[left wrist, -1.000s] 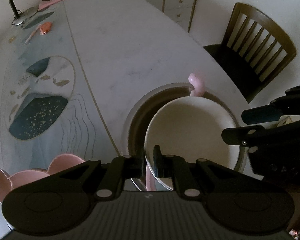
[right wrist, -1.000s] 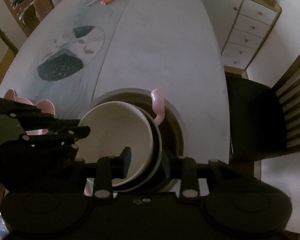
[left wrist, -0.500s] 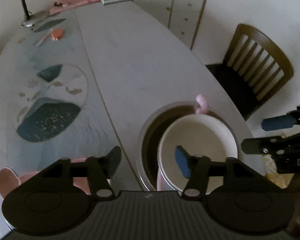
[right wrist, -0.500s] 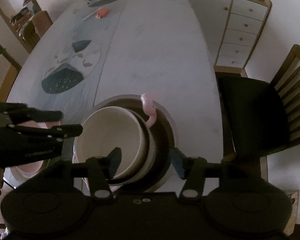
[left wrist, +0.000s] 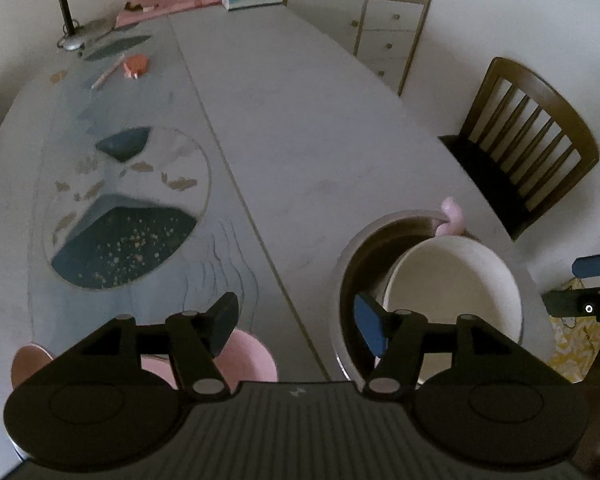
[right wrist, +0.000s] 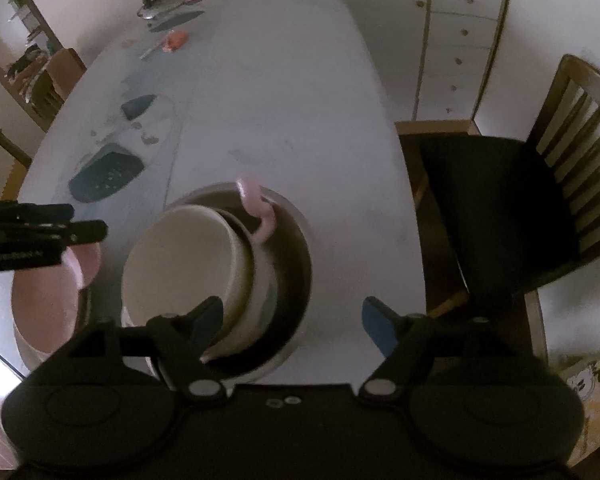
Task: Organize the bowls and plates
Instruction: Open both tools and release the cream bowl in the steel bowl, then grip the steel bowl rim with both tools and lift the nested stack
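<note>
Both grippers wide open, holding nothing. Right gripper (right wrist: pixel 292 322) view shows the smooth cream bowl (right wrist: pixel 180 264) nested, tilted, in the dark round bowl (right wrist: pixel 296 264) just ahead. Only the left gripper (left wrist: pixel 296 322) view catches the pink eared bowl (left wrist: pixel 248 356) under its left finger on the counter (left wrist: pixel 300 120).

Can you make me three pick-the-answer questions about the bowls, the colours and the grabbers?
1. Where is the cream bowl?
A. in the dark bowl
B. on the chair
C. by the lamp

2. What colour is the bowl by the left gripper?
A. green
B. pink
C. black

3. How is the right gripper?
A. shut on a bowl
B. open
C. out of view

Answers: 1 A, it is nested inside the stack there. 2 B, the pink bowl shows under its finger. 3 B, its blue pads stand wide apart, holding nothing.
</note>
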Demonstrator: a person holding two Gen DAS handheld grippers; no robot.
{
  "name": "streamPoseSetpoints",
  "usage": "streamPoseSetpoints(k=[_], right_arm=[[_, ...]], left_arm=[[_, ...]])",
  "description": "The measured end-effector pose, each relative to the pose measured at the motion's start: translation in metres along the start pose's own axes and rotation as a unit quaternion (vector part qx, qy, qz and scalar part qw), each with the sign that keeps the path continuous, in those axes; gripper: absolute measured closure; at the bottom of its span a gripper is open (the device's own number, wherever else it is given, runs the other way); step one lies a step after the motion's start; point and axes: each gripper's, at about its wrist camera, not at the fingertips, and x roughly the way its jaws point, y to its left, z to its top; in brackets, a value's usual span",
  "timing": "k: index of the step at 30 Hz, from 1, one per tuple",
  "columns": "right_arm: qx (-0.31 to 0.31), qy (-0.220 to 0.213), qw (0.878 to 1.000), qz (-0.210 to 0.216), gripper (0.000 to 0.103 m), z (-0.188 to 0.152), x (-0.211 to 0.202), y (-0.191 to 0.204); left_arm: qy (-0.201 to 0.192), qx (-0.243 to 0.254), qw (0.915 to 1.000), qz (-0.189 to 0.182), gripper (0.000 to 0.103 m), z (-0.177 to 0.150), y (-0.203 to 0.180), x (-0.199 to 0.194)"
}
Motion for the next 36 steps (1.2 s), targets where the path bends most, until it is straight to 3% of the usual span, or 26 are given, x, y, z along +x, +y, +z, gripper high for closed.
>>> streamPoseSetpoints(k=[17,25,31,36], right_arm=[[0.035,0.039,0.998,0.016,0.046,-0.017,0.046,-0.018],[0.028,0.050,0.998,0.019,0.059,-0.016,0.053,-0.016],[0.033,0.058,0.997,0.025,0.076,-0.013,0.059,-0.019],[0.030,0.063,0.997,0.026,0.080,-0.010,0.062,-0.018]], left_arm=[[0.029,-0.001,0.9995,-0.016,0.041,-0.004,-0.004,0.041],[0.044,0.004,0.9985,-0.031,0.064,0.000,-0.013,0.051],[0.056,-0.006,0.9975,-0.043,0.074,0.000,-0.015,0.057],[0.063,-0.017,0.9966,-0.049,0.083,0.000,-0.017,0.058]])
